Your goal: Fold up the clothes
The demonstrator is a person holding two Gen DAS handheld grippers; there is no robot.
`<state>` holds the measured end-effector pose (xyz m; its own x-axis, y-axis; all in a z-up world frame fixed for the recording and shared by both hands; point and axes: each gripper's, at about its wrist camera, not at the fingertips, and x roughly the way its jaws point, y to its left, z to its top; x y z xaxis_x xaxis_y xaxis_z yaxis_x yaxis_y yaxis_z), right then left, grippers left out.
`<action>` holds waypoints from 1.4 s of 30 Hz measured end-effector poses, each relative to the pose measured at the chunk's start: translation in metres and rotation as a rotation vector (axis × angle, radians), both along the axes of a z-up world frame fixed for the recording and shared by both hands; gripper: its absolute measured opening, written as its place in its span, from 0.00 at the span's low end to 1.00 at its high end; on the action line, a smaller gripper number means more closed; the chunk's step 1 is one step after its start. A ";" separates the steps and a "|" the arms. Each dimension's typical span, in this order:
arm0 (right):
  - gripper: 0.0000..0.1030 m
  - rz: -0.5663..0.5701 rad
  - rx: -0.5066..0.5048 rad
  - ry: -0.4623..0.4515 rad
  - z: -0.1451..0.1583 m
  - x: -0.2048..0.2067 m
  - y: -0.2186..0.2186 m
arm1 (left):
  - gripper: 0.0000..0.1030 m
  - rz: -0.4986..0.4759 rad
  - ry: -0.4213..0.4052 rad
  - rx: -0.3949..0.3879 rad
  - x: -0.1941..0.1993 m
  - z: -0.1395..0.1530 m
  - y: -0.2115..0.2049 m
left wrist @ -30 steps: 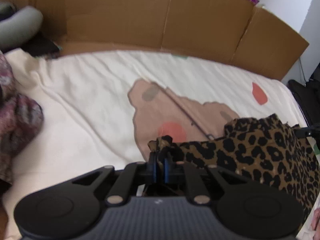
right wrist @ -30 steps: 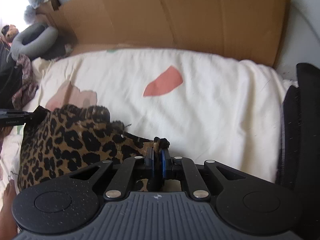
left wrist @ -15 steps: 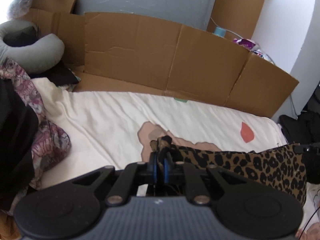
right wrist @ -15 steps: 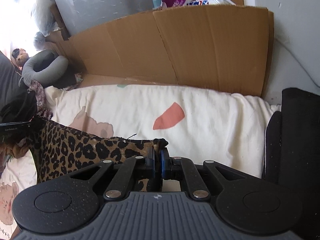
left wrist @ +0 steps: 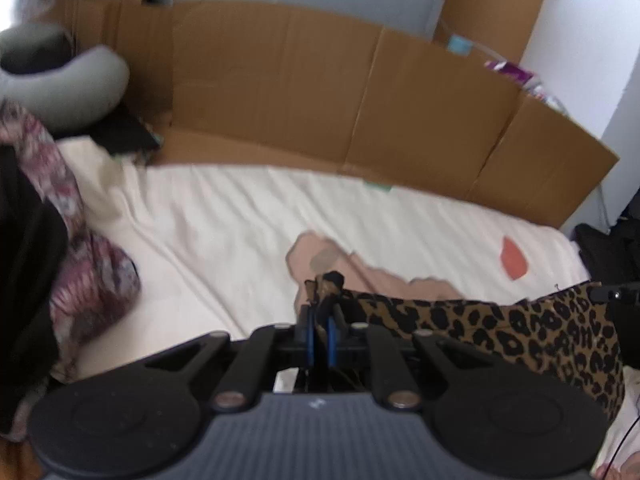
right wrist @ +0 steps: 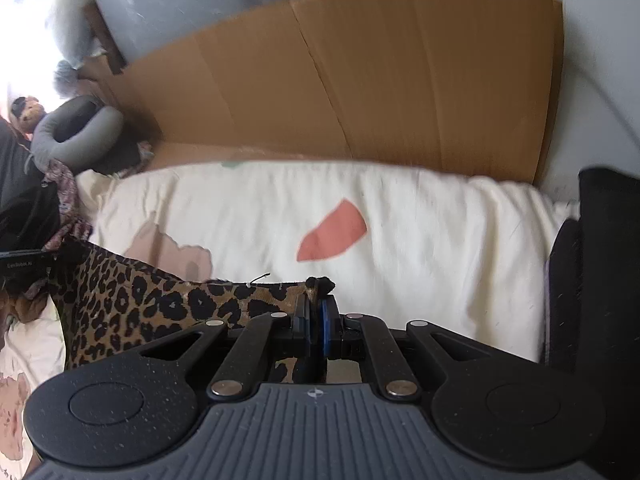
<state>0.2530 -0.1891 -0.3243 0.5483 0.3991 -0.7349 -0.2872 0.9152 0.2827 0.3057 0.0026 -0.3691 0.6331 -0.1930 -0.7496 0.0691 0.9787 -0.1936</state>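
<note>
L gripper (left wrist: 320,322) and R gripper (right wrist: 316,326): jaws closed, each pinching a top corner of the leopard-print cloth (left wrist: 520,332). A sec ago the cloth sagged bunched low over the bed sheet (left wrist: 224,216); now I've got it lifted and pulled taut betw. both, top edge near straight, rest hanging. Cardboard (left wrist: 320,80) behind, well apart. My read: spread done, ready to lay flat for 1st fold; frames blurry.

Left gripper (left wrist: 319,316) level, pointing forward, blue-padded fingers (left wrist: 306,330) pinched tight on a corner of leopard-print cloth (left wrist: 500,328); right gripper (right wrist: 314,312) level alongside, likewise clamped on the cloth's opposite corner, held apart from the left
</note>
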 end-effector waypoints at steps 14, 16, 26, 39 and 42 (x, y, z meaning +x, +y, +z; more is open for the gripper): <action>0.10 0.000 -0.050 0.106 -0.042 0.026 0.017 | 0.33 0.058 0.103 0.074 0.010 -0.036 -0.002; 0.12 -0.017 -0.054 0.096 -0.035 0.024 0.015 | 0.33 0.055 0.067 0.097 0.006 -0.024 -0.003; 0.12 0.071 0.003 0.035 0.005 0.003 0.036 | 0.32 -0.022 0.024 0.015 -0.004 0.008 -0.043; 0.12 0.203 -0.040 0.036 -0.003 0.002 0.103 | 0.27 -0.192 0.041 -0.043 0.004 0.003 -0.124; 0.12 0.206 -0.057 0.037 -0.007 0.006 0.110 | 0.26 -0.207 0.061 -0.037 0.007 -0.003 -0.135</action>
